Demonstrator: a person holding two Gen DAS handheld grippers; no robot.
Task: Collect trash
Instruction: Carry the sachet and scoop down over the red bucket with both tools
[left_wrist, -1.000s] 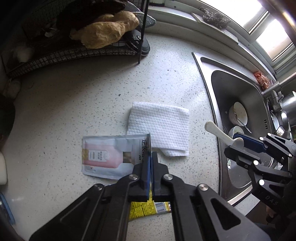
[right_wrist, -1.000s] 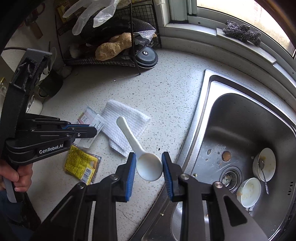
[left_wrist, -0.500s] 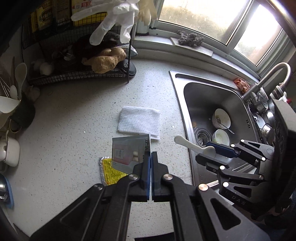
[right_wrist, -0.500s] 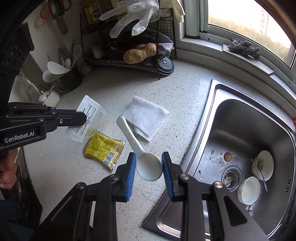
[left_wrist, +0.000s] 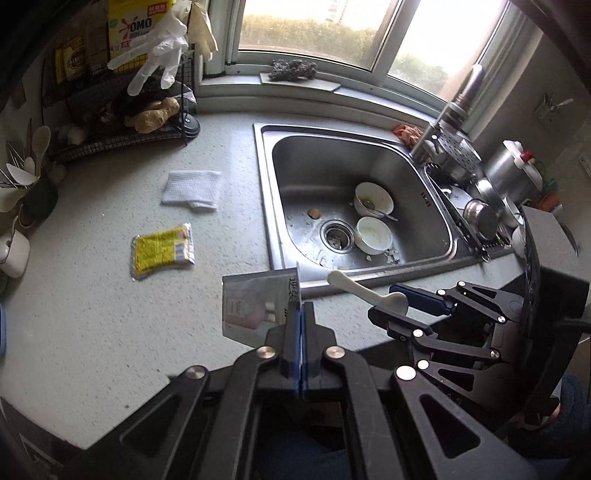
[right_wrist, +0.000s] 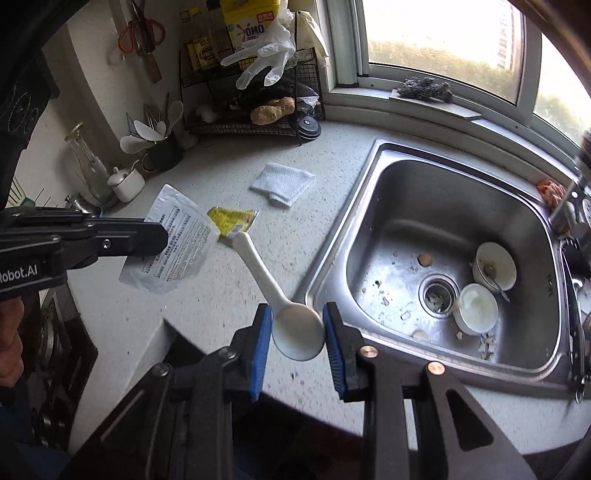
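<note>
1. Gripping a silver sachet (left_wrist: 255, 310) by its edge, the left gripper (left_wrist: 300, 314) is clamped tight — lifted above the counter (left_wrist: 92, 314).
2. Right gripper (right_wrist: 297, 328) pinches a white spoon (right_wrist: 291, 321) near the sink (right_wrist: 369, 177).
3. Yellow packet (left_wrist: 162, 251) and folded paper towel (left_wrist: 192, 186) lie farther left.

A flat silver packet (left_wrist: 255, 308) with a pink bottle picture hangs in the air, pinched at one edge. A white plastic spoon (right_wrist: 280, 295) is held by its bowl, handle pointing away. A yellow wrapper (left_wrist: 162, 251) lies flat on the tabletop (left_wrist: 92, 314). Farther off lies a folded white paper towel (left_wrist: 192, 186), left of the sink.
</note>
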